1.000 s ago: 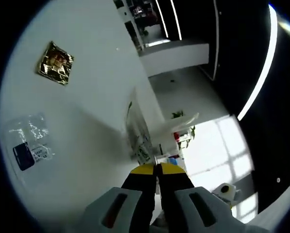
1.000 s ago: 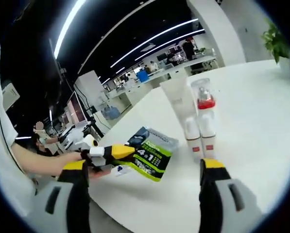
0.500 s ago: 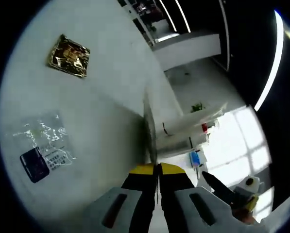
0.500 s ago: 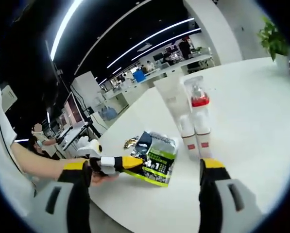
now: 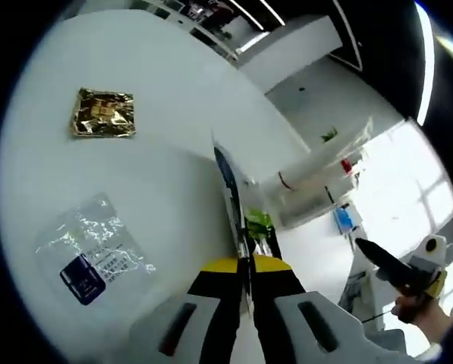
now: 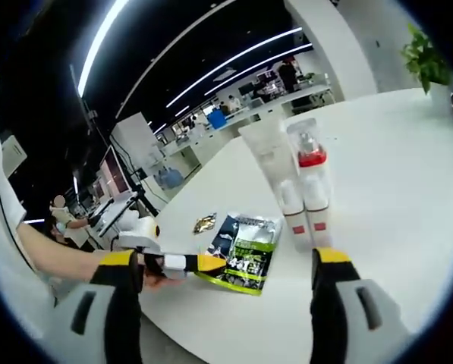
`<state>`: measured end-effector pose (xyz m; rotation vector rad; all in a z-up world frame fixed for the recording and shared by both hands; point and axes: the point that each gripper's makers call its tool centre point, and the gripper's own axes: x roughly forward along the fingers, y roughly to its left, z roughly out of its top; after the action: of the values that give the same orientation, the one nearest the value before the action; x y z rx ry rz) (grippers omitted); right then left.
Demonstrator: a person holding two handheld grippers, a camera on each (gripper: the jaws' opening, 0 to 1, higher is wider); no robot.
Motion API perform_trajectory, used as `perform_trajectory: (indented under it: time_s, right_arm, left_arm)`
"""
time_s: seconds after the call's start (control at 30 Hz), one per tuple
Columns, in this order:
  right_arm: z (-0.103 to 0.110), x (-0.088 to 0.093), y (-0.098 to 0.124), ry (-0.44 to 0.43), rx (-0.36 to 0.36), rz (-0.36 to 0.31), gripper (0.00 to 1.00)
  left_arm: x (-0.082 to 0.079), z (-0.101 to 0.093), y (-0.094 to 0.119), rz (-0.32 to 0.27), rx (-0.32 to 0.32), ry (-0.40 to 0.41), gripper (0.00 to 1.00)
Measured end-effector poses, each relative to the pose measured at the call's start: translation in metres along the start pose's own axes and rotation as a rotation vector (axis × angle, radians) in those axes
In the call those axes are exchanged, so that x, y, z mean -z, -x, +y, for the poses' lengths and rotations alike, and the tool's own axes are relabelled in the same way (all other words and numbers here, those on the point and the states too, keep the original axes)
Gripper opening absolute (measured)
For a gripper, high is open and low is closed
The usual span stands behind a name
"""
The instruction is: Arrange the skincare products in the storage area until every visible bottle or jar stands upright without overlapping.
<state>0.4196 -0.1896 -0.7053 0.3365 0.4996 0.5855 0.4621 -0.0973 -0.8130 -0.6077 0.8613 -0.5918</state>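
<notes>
**Setting the sachet down flat and clear of the bottles**

Nearest in the left gripper view, the left gripper (image 5: 246,267) has its yellow-tipped jaws pressed together on the edge of the flat green-and-black printed sachet (image 5: 237,212), seen here edge-on. In the right gripper view the same left gripper (image 6: 199,263) comes in from the left, pinching the sachet (image 6: 245,254) low over the round white table (image 6: 393,197). Whether the far edge already touches the surface is hard to tell, though it looks close. The right gripper (image 6: 226,262) hangs back with its jaws wide apart and nothing between them.

To do this well, lower the held edge until the sachet lies fully on the table before letting go — a drop from height could slide it toward the bottles. Just beyond it stand the two small white bottles with red labels (image 6: 308,212), upright and side by side, with the clear red-capped pump bottle (image 6: 306,155) and the tall white tube (image 6: 268,148) behind them. Keep the sachet apart from their bases.

Further off — in the left gripper view — lie a clear plastic packet with a dark blue label (image 5: 89,258) and a crinkled gold foil packet (image 5: 103,114), both flat and well apart.
</notes>
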Motion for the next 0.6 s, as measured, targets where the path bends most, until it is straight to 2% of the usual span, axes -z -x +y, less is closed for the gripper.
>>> perform_trajectory:
  time_s: [0.03, 0.17, 0.37, 0.47, 0.6]
  right_arm:
    - [0.0, 0.0, 0.0, 0.0, 0.0, 0.0, 0.95]
    - [-0.001, 0.0, 0.001, -0.005, 0.002, 0.0, 0.94]
    - [-0.002, 0.0, 0.001, -0.009, 0.005, -0.002, 0.94]
    - [-0.002, 0.001, 0.001, -0.01, 0.006, 0.0, 0.94]
    - [-0.001, 0.002, 0.002, -0.01, 0.004, 0.002, 0.94]
  left_arm:
    - [-0.001, 0.0, 0.0, 0.005, -0.007, -0.048, 0.01]
    - [-0.001, 0.0, 0.001, 0.025, -0.03, -0.159, 0.04]
    - [0.001, -0.001, 0.003, 0.05, -0.054, -0.297, 0.09]
    - [0.002, 0.005, 0.005, 0.068, -0.094, -0.393, 0.13]
    - [0.001, 0.009, 0.008, 0.077, -0.115, -0.46, 0.16]
